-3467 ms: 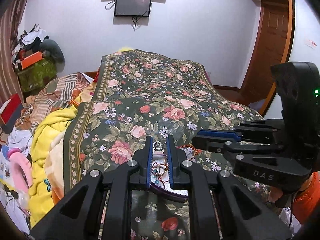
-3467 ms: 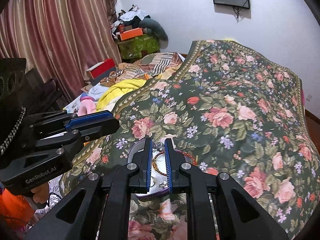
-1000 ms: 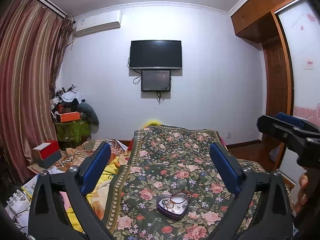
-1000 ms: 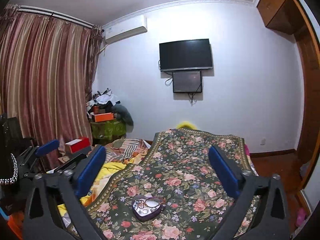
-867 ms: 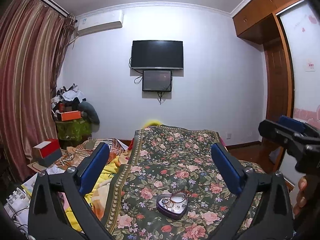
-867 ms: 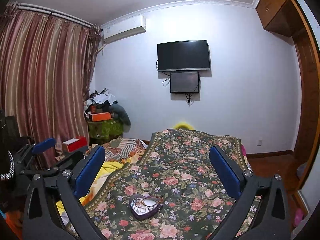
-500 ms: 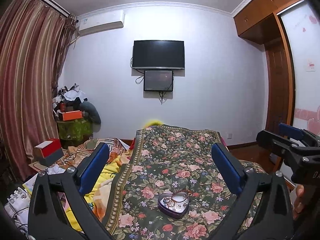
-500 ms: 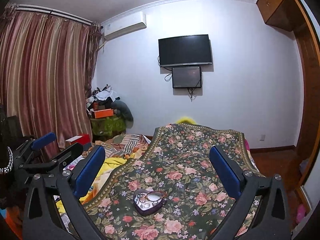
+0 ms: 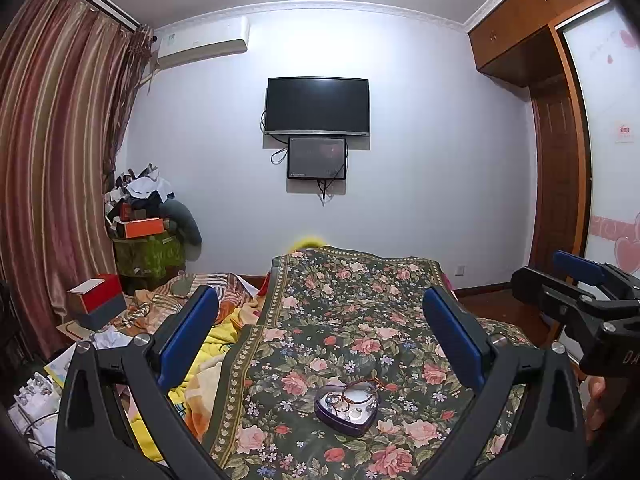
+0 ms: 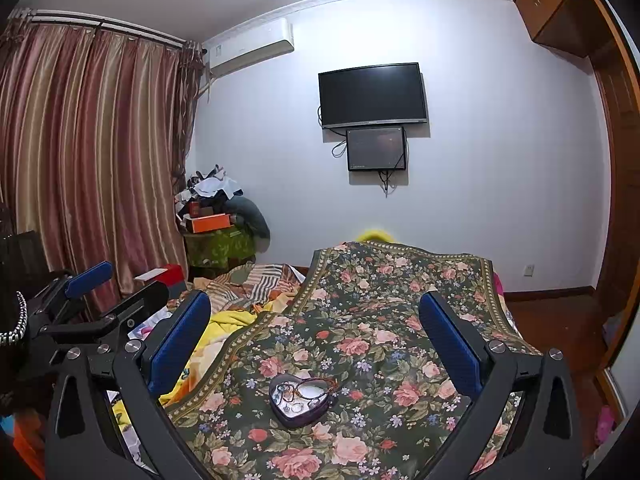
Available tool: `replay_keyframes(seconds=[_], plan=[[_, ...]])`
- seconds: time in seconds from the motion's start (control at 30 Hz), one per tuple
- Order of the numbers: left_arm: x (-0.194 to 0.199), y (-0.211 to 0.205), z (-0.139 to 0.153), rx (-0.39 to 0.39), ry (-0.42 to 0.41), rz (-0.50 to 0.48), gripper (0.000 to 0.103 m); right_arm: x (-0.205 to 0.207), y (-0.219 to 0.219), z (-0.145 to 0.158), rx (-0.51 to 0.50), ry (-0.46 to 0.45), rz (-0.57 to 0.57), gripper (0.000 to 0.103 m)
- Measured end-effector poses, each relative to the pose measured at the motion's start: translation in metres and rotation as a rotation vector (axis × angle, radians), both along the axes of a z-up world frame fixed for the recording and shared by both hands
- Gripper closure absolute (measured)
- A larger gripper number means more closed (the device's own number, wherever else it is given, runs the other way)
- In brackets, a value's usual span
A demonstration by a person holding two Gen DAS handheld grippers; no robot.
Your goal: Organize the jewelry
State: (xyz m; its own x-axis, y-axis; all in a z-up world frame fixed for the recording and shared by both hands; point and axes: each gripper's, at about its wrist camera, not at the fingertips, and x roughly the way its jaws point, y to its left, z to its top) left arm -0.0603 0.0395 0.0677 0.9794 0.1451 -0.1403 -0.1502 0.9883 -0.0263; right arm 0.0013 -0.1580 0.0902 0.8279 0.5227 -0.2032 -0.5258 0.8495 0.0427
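I hold my left gripper point(image 9: 320, 344) and right gripper point(image 10: 314, 344) raised above the bed, each with jaws spread wide and holding nothing. A purple heart-shaped tin point(image 9: 346, 405) sits on the dark floral bedspread point(image 9: 360, 308), well below and between my jaws, with rings and a red cord bracelet point(image 10: 310, 390) inside it.

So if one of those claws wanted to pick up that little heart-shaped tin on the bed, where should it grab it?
Probably across the two curved side walls of the heart-shaped tin, coming straight down from above. It lies flat and open on the floral bedspread, with jewelry loose inside, so a level pinch on the rim keeps things from spilling. The left gripper and right gripper are both wide open, well back from it.
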Motion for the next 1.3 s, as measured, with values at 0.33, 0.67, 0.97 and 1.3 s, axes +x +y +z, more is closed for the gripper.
replay_keyframes(seconds=[0.33, 0.67, 0.97, 1.3], plan=[[0.001, 0.0021, -0.0041, -0.004, 0.006, 0.004, 0.0, 0.0003, 0.0003, 0.0002, -0.001, 0.004, 0.001, 0.0], [0.0021, 0.0017, -0.0061, -0.006, 0.009, 0.006, 0.0, -0.0001, 0.001, -0.0007, -0.001, 0.007, 0.003, 0.0], [0.0031, 0.0013, -0.0081, -0.009, 0.014, 0.005, 0.0, -0.0005, 0.0013, -0.001, -0.002, 0.009, 0.004, 0.0], [0.0063, 0.0019, -0.008, -0.02, 0.023, -0.006, 0.0, -0.0005, 0.0014, -0.0011, -0.001, 0.012, 0.004, 0.0]])
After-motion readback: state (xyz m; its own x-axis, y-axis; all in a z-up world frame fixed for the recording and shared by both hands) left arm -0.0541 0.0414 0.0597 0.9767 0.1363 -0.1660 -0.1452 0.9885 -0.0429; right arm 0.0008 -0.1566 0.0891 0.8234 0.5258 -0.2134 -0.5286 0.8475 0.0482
